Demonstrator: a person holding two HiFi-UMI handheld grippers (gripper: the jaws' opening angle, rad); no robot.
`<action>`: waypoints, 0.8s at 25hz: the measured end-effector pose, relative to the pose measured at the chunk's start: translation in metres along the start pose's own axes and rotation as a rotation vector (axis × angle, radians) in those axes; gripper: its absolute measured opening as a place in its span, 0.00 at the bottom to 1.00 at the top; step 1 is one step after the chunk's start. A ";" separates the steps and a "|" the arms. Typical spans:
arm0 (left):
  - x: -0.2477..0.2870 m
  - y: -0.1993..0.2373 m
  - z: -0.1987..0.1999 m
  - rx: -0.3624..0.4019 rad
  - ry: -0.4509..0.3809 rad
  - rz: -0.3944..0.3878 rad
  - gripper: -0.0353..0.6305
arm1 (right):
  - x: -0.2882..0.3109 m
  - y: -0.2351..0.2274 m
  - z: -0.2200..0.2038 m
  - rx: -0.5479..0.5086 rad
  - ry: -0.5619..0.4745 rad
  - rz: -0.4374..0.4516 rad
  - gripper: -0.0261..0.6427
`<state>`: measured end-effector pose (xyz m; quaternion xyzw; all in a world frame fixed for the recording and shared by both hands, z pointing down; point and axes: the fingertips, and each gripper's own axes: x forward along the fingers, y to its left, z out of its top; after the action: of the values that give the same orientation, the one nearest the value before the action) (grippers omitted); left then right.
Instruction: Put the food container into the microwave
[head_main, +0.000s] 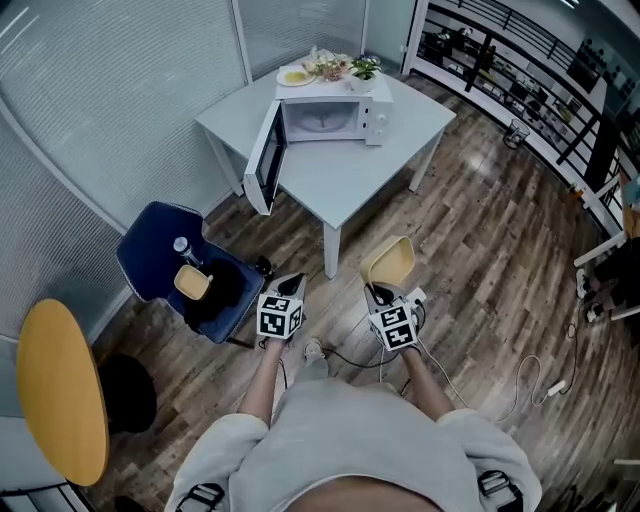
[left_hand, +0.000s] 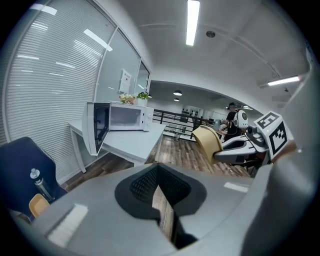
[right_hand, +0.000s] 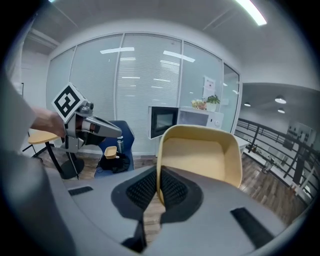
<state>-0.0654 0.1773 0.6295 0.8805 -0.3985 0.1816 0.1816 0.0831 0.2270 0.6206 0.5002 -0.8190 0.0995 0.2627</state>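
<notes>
- Clamping the food container (right_hand: 200, 160) by its rim: the right tool (right_hand: 159, 187).
- The left tool (left_hand: 159, 185): closed, empty.
- The microwave (head_main: 330, 118) on the table (head_main: 340, 185), door open.

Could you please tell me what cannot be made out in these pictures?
- Microwave cavity: too far and small in every view to tell what lies inside.
- Items atop microwave: too small in head view to identify.
- Food container near wall: partly hidden by right gripper jaws, right gripper view.
</notes>
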 end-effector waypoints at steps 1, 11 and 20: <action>0.006 0.007 0.005 0.001 0.001 -0.003 0.07 | 0.008 -0.004 0.004 0.001 0.003 -0.002 0.06; 0.066 0.072 0.053 0.021 -0.006 -0.048 0.07 | 0.081 -0.036 0.052 0.008 0.010 -0.039 0.06; 0.100 0.104 0.075 0.042 0.004 -0.093 0.07 | 0.121 -0.054 0.073 0.019 0.017 -0.074 0.07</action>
<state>-0.0704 0.0150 0.6290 0.9012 -0.3530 0.1831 0.1722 0.0624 0.0776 0.6182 0.5315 -0.7969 0.1015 0.2685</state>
